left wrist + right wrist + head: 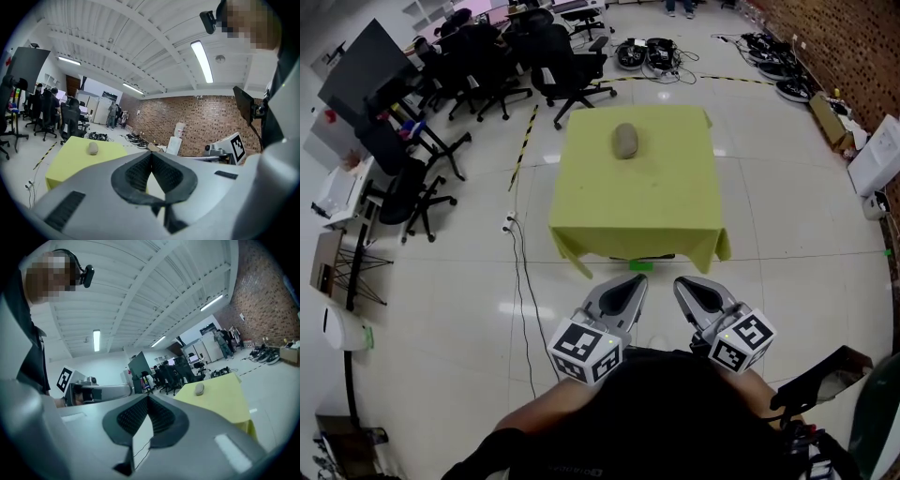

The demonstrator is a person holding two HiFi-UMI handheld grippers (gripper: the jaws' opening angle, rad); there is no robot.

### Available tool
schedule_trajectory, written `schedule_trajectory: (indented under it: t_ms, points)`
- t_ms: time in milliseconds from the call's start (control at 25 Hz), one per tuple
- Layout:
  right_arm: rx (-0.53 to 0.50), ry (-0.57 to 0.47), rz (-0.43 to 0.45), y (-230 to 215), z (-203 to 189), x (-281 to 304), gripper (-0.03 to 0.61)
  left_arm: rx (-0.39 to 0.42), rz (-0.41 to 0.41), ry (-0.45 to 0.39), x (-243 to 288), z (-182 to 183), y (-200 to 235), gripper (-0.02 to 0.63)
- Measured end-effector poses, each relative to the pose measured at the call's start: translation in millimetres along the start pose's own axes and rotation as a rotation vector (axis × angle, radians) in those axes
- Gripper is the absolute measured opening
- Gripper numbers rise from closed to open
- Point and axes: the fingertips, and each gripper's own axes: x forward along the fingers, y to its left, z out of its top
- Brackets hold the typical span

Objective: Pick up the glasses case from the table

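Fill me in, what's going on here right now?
A person stands back from the table, holding tongs in each hand close to the body. The left tongs and right tongs are both shut and empty. The case lies untouched on the table's far half, so the pickup has not begun.

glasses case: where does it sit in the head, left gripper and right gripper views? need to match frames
Head view: glasses case upper centre, on the far half of the yellow table.
Left gripper view: glasses case left of centre, on the yellow table.
Right gripper view: glasses case right of centre, on the yellow table.
Shared landmark: the yellow table under it.
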Motion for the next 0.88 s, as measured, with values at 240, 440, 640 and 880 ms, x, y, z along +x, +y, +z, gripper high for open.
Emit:
schedule_trajectory:
  t_ms: [240, 440, 640, 880]
  points:
    - [0.034, -0.005, 0.02, -10.4, -2.5, -4.5, 0.003, 0.005, 0.032, 0.017, 5.0, -2.9, -2.1, 0.005]
    - [0.046, -0.009, 0.038, -15.2, -4.2, -0.6, 0.003, 0.014, 0.052, 0.022, 6.9, -4.0, 1.9, 0.005]
    - [0.045, -0.002, 0.041, -16.7, -7.7, 0.7, 0.003, 0.008, 0.053, 0.028, 9.5, -8.2, 6.1, 0.005]
    - [0.047, -0.008, 0.013, -29.2, -7.3, -3.3, 0.003, 0.015, 0.011, 0.029, 25.4, -9.6, 1.7, 0.005]
